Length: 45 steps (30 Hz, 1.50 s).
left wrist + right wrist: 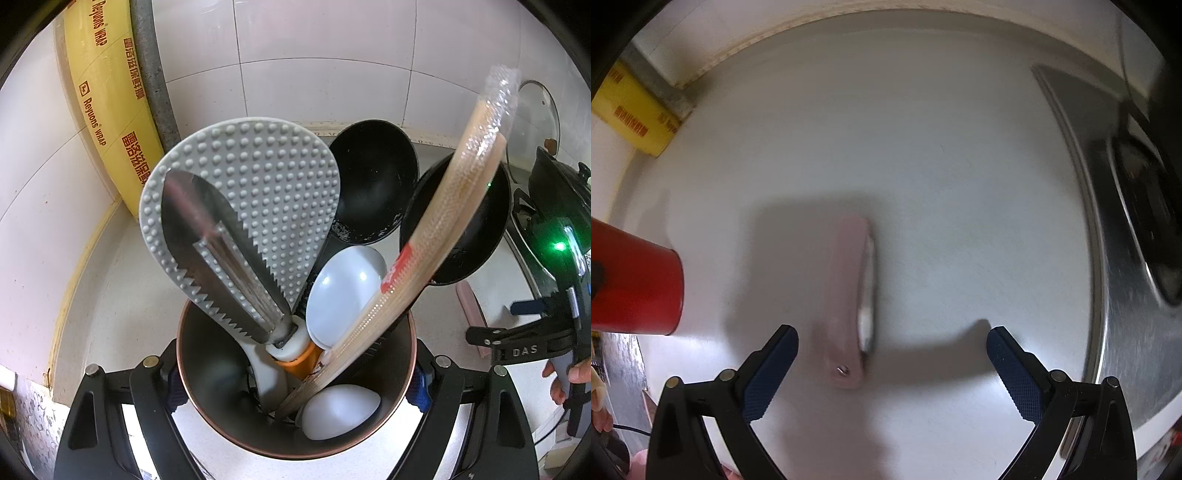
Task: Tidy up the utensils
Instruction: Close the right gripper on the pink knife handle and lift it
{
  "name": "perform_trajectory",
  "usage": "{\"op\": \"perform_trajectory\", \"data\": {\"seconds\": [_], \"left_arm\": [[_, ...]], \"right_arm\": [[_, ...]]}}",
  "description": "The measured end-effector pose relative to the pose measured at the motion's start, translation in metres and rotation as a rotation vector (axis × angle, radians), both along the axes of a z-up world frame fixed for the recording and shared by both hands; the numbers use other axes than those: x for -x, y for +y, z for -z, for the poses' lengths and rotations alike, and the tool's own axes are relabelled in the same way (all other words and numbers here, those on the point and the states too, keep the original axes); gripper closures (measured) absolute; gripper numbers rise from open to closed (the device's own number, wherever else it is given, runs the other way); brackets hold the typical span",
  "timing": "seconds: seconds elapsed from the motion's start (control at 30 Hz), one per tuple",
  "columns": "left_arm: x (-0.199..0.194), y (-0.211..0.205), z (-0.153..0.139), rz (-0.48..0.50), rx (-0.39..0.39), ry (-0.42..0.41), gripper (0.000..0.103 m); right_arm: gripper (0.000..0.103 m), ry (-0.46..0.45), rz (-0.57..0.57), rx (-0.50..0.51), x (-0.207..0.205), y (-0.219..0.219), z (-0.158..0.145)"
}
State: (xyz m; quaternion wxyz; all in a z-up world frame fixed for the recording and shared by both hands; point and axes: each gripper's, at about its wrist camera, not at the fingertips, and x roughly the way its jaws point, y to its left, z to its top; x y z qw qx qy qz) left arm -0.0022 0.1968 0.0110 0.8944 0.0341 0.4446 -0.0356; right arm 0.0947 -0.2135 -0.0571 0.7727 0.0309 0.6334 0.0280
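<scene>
My left gripper is shut on a round utensil holder, its pads pressing both sides of the rim. The holder is dark inside and shows red in the right wrist view. Standing in it are a grey dimpled rice paddle, a serrated steel tool, two black ladles, white spoons and wrapped chopsticks. My right gripper is open and points down over a pink-handled folding tool, which lies flat on the white counter between and beyond the fingers.
A yellow cling-wrap box and a grey pipe stand in the tiled corner on the left. A steel stove top with a black pot borders the counter on the right. A glass lid leans on the wall.
</scene>
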Motion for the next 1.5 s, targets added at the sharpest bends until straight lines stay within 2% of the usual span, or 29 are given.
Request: {"op": "perform_trajectory", "data": {"seconds": [0.17,0.2,0.33,0.4,0.47,0.6,0.67,0.8,0.93,1.0,1.17,1.4,1.5], "left_arm": [[0.000,0.000,0.000,0.000,0.000,-0.001,0.014],[0.000,0.000,0.000,0.000,0.000,-0.001,0.014],[0.000,0.000,0.000,0.003,0.000,-0.002,0.014],[-0.001,0.000,0.000,0.005,0.001,-0.003,0.014],[0.000,0.001,0.000,0.005,0.003,-0.003,0.014],[0.001,0.001,0.000,0.003,0.003,-0.005,0.014],[0.001,0.001,0.000,0.003,0.003,-0.005,0.014],[0.001,0.001,0.000,0.002,0.002,-0.005,0.014],[0.002,0.000,0.000,0.000,0.003,-0.005,0.014],[0.002,0.000,0.000,-0.001,0.003,-0.005,0.014],[0.002,0.000,0.000,0.000,0.003,-0.005,0.014],[0.002,0.000,0.000,-0.001,0.002,-0.005,0.014],[0.003,0.001,0.000,0.000,0.003,-0.005,0.014]], "right_arm": [[0.004,-0.010,-0.066,0.026,-0.023,0.019,0.000],[0.010,-0.006,-0.074,0.032,-0.028,0.023,0.001],[0.023,-0.012,-0.099,0.086,-0.042,0.033,0.000],[0.036,-0.020,-0.102,0.086,-0.047,0.035,-0.003],[0.044,-0.024,-0.102,0.086,-0.050,0.042,-0.003],[0.057,-0.023,-0.115,0.086,-0.032,0.046,-0.004],[0.064,-0.024,-0.121,0.084,-0.012,0.027,-0.006],[0.077,-0.018,-0.116,0.082,-0.019,0.005,0.004],[0.078,-0.019,-0.117,0.080,-0.031,-0.004,0.009],[0.079,-0.018,-0.107,0.080,-0.033,0.009,0.013],[0.079,-0.031,-0.087,0.029,-0.022,0.008,0.002],[0.079,-0.144,-0.074,-0.047,-0.007,-0.011,-0.035],[0.079,-0.189,-0.066,-0.076,0.004,-0.018,-0.067]]}}
